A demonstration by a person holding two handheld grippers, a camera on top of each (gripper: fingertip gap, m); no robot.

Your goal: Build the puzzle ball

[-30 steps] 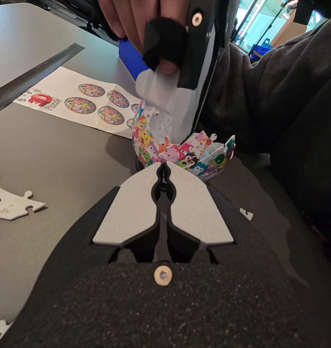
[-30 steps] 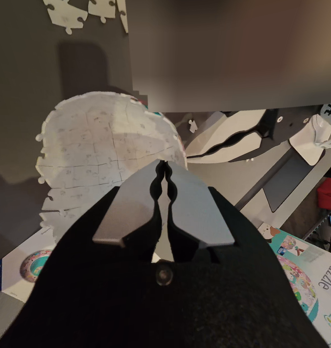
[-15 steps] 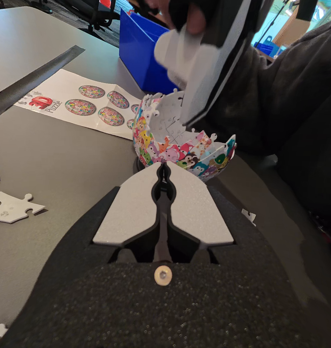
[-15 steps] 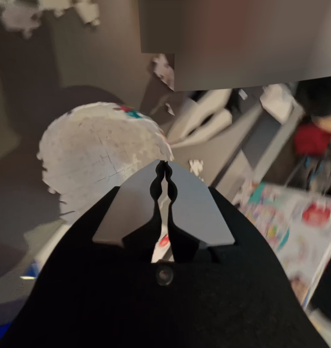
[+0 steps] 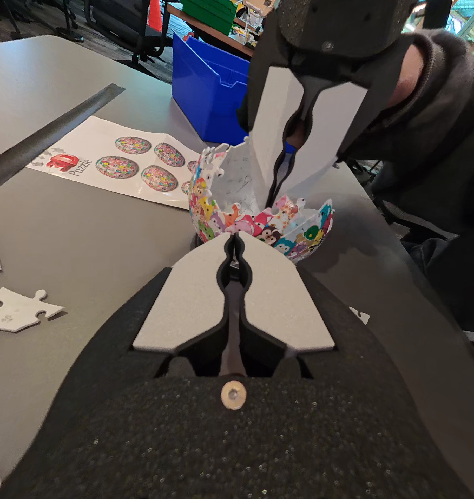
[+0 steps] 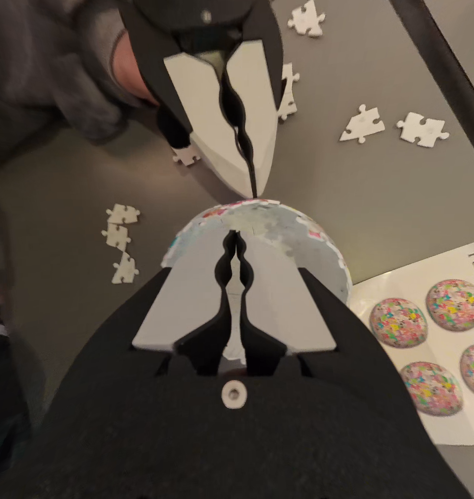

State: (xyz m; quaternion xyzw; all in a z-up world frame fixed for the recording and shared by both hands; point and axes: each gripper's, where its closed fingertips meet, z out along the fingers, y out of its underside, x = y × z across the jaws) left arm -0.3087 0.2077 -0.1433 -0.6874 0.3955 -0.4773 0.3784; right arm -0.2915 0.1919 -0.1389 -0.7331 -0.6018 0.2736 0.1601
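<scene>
The half-built puzzle ball (image 5: 257, 226) is an open bowl, colourful outside and white inside, standing on the grey table (image 5: 95, 243). My left gripper (image 5: 234, 237) is shut, with its tips against the ball's lower outer side. My right gripper (image 5: 268, 201) comes down from above, shut, with its tips inside the bowl near the front rim. In the right wrist view my right gripper (image 6: 235, 233) is over the ball's white inside (image 6: 284, 237), and the left gripper (image 6: 253, 195) touches the far rim. I see no piece in either gripper.
Loose white pieces lie on the table (image 5: 17, 310) (image 6: 362, 127) (image 6: 422, 129) (image 6: 122, 216). A small piece (image 5: 361, 314) lies right of the left gripper. An instruction sheet (image 5: 117, 162) lies behind the ball, with a blue bin (image 5: 203, 89) beyond it. A person's dark sleeve (image 5: 433, 148) is at the right. The grippers are tip to tip, or close to it.
My right gripper lifted, swung round and came down with its tips inside the bowl, now facing the left gripper. The left gripper and the ball have hardly moved.
</scene>
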